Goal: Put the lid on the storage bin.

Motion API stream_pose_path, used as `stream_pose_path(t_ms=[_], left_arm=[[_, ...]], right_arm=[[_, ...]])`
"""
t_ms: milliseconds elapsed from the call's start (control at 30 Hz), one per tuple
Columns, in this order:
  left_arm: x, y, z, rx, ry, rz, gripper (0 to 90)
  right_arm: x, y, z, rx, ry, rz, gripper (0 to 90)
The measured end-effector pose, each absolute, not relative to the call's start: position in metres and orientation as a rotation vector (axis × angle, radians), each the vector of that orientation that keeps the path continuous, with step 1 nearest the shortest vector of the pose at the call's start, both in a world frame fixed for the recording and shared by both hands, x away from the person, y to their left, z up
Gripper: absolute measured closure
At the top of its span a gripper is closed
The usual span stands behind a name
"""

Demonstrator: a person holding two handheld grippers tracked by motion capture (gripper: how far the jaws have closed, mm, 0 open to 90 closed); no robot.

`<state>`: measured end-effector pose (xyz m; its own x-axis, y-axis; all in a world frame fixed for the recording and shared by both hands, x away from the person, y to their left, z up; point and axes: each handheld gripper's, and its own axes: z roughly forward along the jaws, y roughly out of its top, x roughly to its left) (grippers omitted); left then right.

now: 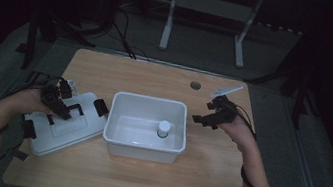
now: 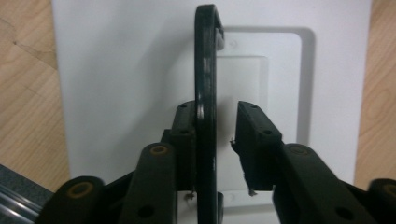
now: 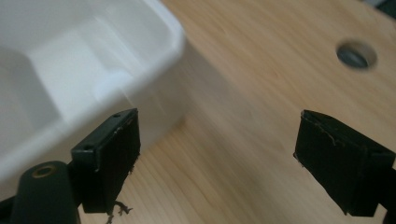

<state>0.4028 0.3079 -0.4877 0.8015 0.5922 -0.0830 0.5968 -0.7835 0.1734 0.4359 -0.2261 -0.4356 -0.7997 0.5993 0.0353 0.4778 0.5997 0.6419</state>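
Dim floor and dark stands surround the wooden surface point(image 1: 140, 180). At its middle stands a white tub point(image 1: 148, 106) with a small white-capped jar point(image 1: 163, 128) inside, toward the tub's right wall. Near the left edge lies the white lid point(image 1: 65, 130), flat, just beside the tub. Its black handle point(image 2: 206, 93) stands upright between the jaws of the left gripper point(image 1: 56, 101); one pad touches it, the other stands off, so nothing is clamped. Toward the right edge, the right gripper point(image 1: 214, 115) hovers with jaws spread wide and empty, beside the tub's corner.
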Motion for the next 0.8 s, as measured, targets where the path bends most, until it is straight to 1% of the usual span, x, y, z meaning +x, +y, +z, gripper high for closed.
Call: stream_pose_path(t_ms=[33, 67, 233, 300, 367, 533, 667, 800], left_arm=[[0.403, 0.307, -0.488, 2.8, 0.929, -0.028, 73.1], [0.403, 0.307, -0.488, 2.801, 0.93, -0.029, 73.2], [0.405, 0.306, -0.487, 2.802, 0.924, -0.03, 82.1], [0.404, 0.306, -0.486, 2.798, 0.919, -0.046, 82.3], [0.404, 0.307, -0.486, 2.798, 0.926, -0.054, 83.1], [0.401, 0.31, -0.481, 2.808, 0.922, -0.032, 83.5], [0.397, 0.315, -0.471, 2.797, 0.916, -0.02, 83.5], [0.393, 0.319, -0.457, 2.802, 0.915, 0.001, 83.5]], right_arm=[[0.435, -0.232, -0.44, 0.916, 2.637, 0.975, 14.0], [0.435, -0.237, -0.445, 0.936, 2.633, 0.973, 14.0], [0.427, -0.257, -0.467, 1.006, 2.628, 0.963, 14.1], [0.424, -0.26, -0.472, 1.014, 2.629, 0.972, 14.1], [0.413, -0.269, -0.486, 1.036, 2.614, 1.011, 14.1], [0.396, -0.281, -0.509, 1.061, 2.584, 1.064, 14.1], [0.386, -0.286, -0.523, 1.071, 2.564, 1.083, 14.1], [0.378, -0.291, -0.529, 1.092, 2.534, 1.112, 14.1]])
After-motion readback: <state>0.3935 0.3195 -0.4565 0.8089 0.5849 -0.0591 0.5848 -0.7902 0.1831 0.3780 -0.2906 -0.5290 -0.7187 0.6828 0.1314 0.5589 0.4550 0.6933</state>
